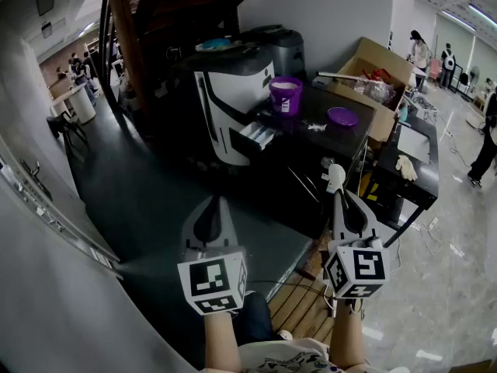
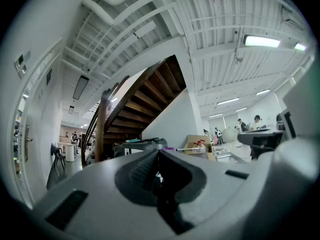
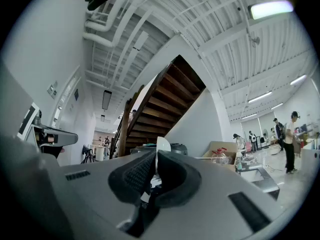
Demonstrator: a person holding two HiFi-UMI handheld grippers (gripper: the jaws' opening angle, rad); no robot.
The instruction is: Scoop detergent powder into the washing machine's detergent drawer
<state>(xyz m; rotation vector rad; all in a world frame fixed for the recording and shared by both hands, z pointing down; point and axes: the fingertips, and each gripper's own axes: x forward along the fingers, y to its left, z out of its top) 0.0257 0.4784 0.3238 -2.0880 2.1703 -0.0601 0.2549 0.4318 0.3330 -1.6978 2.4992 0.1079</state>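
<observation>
Right gripper [image 1: 340,199] was clamped on the white scoop [image 1: 335,176], bowl poking past the jaw tips; left gripper [image 1: 210,205] was closed on nothing. Both hung well short of the table [image 1: 349,142], where the purple detergent tub [image 1: 285,94] stood open, its lid [image 1: 342,116] lying apart and the washer's drawer [image 1: 256,135] pulled out near the tub. My read on the step: reach the tub, dip the bowl, lift level – the carry to the drawer is short, so go slow to avoid spilling

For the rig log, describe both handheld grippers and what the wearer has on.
Left gripper and right gripper: pale grey wedge bodies, black ribbed pads, each ending in a white cube with black square markers. Forearms unsleeved; pale patterned top.
</observation>
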